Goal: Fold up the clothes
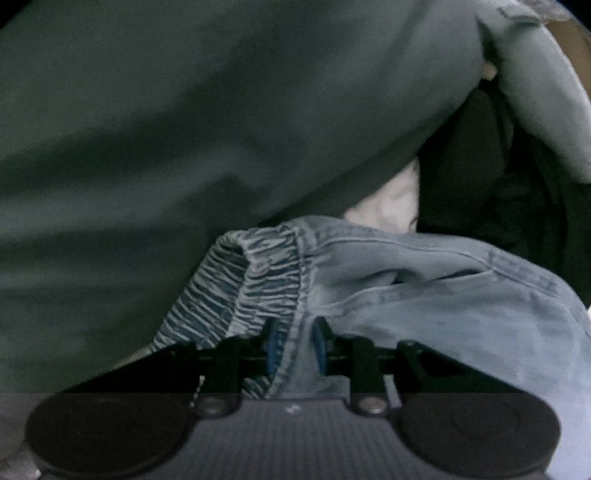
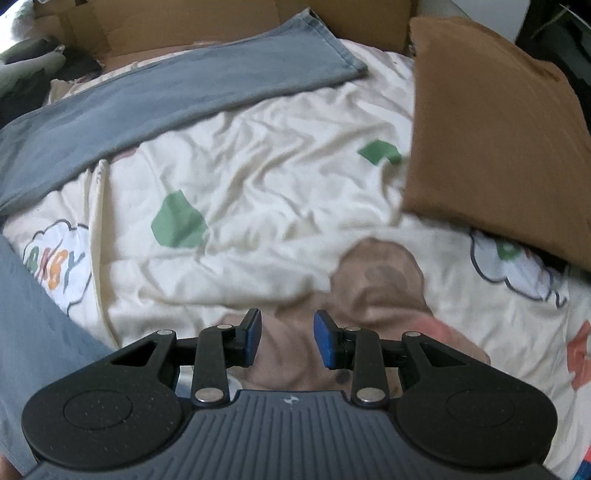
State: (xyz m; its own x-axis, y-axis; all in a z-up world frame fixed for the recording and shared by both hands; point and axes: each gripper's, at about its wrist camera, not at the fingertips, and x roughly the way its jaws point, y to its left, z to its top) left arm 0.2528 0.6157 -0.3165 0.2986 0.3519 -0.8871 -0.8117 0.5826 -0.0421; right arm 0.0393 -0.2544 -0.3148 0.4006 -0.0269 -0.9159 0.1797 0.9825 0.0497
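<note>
Left gripper [image 1: 293,345]: jaws narrow, blue pads clamped on the waistband edge of the jeans [image 1: 424,295]; the seam runs straight down between the pads.
Jeans at the left gripper: the gathered elastic waistband [image 1: 240,280] bunches just ahead and to the left of the pads; a pocket panel spreads ahead and to the right.
Beyond the left gripper: a broad grey-blue stretch of the same denim fills the view ahead and to the left, blurred; a pale patch of sheet [image 1: 388,199] shows just past the waistband.
Right gripper [image 2: 287,341]: jaws partly apart, nothing between the pads, only printed bedsheet [image 2: 277,166] below.
Trouser leg [image 2: 177,88]: lies flat well ahead and to the left of the right gripper, hem toward the cardboard [image 2: 184,22].
Brown cushion [image 2: 491,147]: ahead and to the right of the right gripper.
</note>
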